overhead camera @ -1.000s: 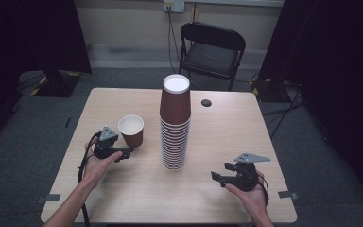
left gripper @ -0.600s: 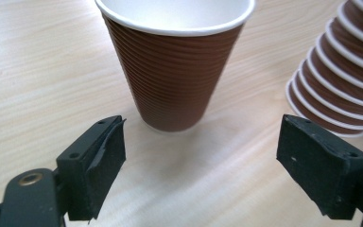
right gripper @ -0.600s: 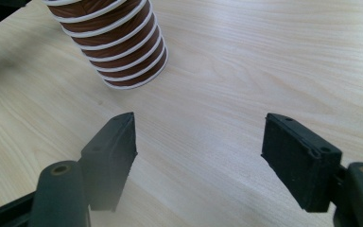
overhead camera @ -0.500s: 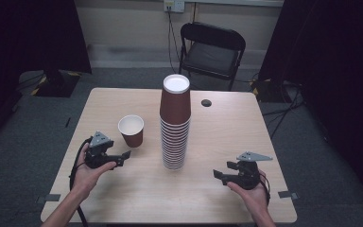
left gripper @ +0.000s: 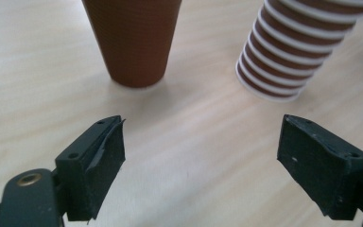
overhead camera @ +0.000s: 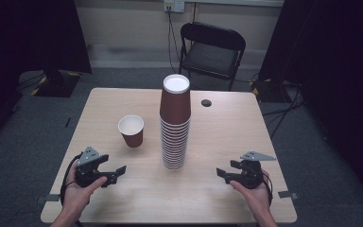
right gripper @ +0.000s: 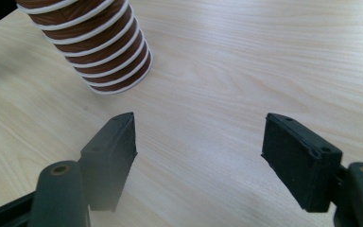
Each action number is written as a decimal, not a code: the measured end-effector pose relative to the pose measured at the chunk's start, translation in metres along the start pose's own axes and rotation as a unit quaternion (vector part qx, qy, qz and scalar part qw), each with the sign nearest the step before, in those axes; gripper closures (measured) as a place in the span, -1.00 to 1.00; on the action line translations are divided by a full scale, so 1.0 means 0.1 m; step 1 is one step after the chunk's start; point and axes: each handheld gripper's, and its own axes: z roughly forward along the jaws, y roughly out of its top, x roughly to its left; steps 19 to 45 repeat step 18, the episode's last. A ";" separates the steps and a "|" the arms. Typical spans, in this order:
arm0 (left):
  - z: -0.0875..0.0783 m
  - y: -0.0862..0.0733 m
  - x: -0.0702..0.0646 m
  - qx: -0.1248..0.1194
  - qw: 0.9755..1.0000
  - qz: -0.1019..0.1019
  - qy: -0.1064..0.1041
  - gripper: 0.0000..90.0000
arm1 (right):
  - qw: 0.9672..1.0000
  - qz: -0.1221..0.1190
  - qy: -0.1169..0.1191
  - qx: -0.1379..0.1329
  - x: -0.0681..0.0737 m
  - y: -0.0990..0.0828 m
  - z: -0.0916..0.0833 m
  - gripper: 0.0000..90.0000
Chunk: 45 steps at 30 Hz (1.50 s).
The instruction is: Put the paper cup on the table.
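A tall stack of brown paper cups [overhead camera: 175,124] stands upside down at the table's middle, also visible as stack [left gripper: 293,52] and stack [right gripper: 92,45]. A single brown cup [overhead camera: 131,130] stands upright, mouth up, left of the stack; its body [left gripper: 132,40] fills the top of the left gripper view. My left gripper [overhead camera: 117,171] is open and holds nothing, near the front left, apart from the cup. My right gripper [overhead camera: 223,174] is open with nothing in it at the front right, pointing toward the stack.
The wooden table [overhead camera: 227,137] has a small dark round object [overhead camera: 206,102] at its far right. A black folding chair [overhead camera: 211,52] stands behind the table. Cables trail off each gripper near the front edge.
My left gripper has drawn back from the single cup toward the front edge, leaving the cup standing on the table. The right gripper has barely moved.
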 end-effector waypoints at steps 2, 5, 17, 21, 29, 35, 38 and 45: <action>-0.03 -0.05 -0.02 0.002 1.000 0.003 0.013 -0.65 | 1.000 0.003 -0.003 0.001 -0.02 -0.01 -0.01 -0.41; -0.09 -0.12 -0.03 -0.004 1.000 -0.001 0.004 -0.65 | 1.000 0.006 -0.007 -0.002 -0.04 -0.02 -0.03 -0.41; -0.04 -0.27 0.01 0.004 1.000 0.023 0.010 -0.64 | 0.998 0.000 -0.062 0.017 -0.21 -0.14 0.07 -0.54; -0.02 -0.28 0.01 0.008 1.000 0.014 0.013 -0.64 | 0.998 -0.001 -0.067 0.021 -0.23 -0.15 0.09 -0.55; -0.02 -0.28 0.01 0.008 1.000 0.014 0.013 -0.64 | 0.998 -0.001 -0.067 0.021 -0.23 -0.15 0.09 -0.55; -0.02 -0.28 0.01 0.008 1.000 0.014 0.013 -0.64 | 0.998 -0.001 -0.067 0.021 -0.23 -0.15 0.09 -0.55; -0.02 -0.28 0.01 0.008 1.000 0.014 0.013 -0.64 | 0.998 -0.001 -0.067 0.021 -0.23 -0.15 0.09 -0.55; -0.02 -0.28 0.01 0.008 1.000 0.014 0.013 -0.64 | 0.998 -0.001 -0.067 0.021 -0.23 -0.15 0.09 -0.55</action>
